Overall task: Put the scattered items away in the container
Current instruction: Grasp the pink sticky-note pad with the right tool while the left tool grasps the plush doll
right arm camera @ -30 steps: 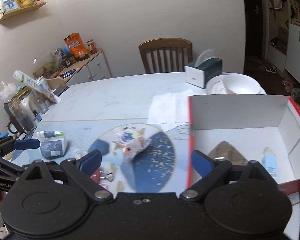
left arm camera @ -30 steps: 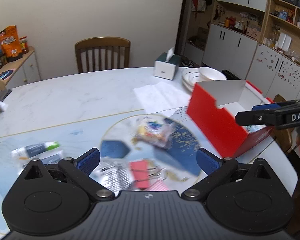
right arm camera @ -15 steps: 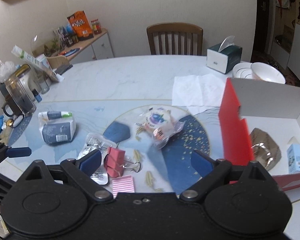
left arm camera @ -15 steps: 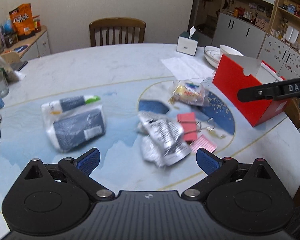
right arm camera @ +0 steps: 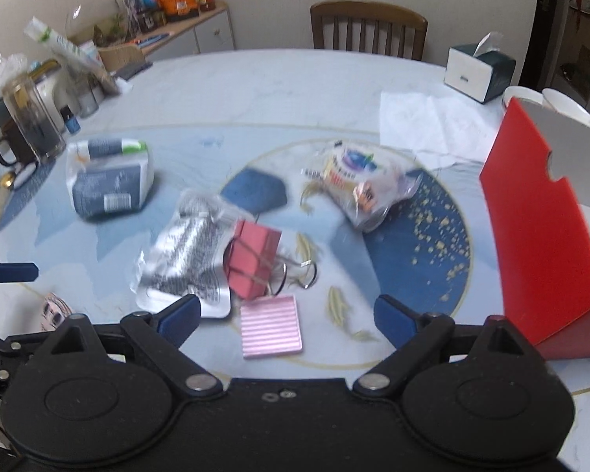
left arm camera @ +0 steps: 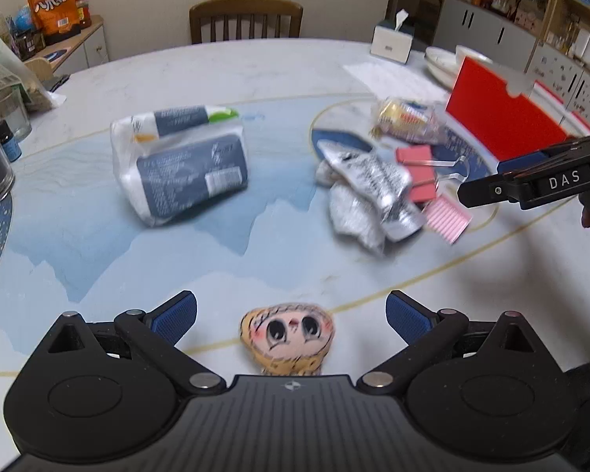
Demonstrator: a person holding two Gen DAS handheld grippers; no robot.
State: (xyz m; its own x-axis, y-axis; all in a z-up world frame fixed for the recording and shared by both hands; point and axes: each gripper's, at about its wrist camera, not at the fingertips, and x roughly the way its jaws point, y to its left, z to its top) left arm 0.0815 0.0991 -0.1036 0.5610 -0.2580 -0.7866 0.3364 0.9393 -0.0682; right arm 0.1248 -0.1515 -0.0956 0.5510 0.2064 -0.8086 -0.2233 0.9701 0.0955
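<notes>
Both grippers were tipped down over the table (left arm camera: 255,67). The left gripper (left arm camera: 291,316) had its blue pads spread wide with nothing pinched. A little doll face (left arm camera: 289,336) lay flat on the table right between them, close to the gripper body, and I couldn't see either pad touching it.

The right gripper (right arm camera: 285,314) was spread wide too, though its jaws were closing a bit. Nothing was pressed between the pads. The pink notepad (right arm camera: 270,325) sat on the table in the gap, clear of both pads. Just beyond it was the pink clip (right arm camera: 251,263), and the foil pouch (right arm camera: 188,251) was touching the clip on its left side, with one corner running under the left pad.

Further out, the snack bag (right arm camera: 358,185) lay near the middle of the round blue pattern. The tissue pack (right arm camera: 108,177) was well off to the left, by the glass jug (right arm camera: 27,118).

The red box (right arm camera: 539,212) stood at the right edge of the table, well apart from the scattered stuff, open at the top. From these angles I couldn't see what was inside. A tissue box (right arm camera: 478,69), a sheet of paper (right arm camera: 424,122) and a chair (right arm camera: 367,29) were at the far side. Everything was a bit blurry.
</notes>
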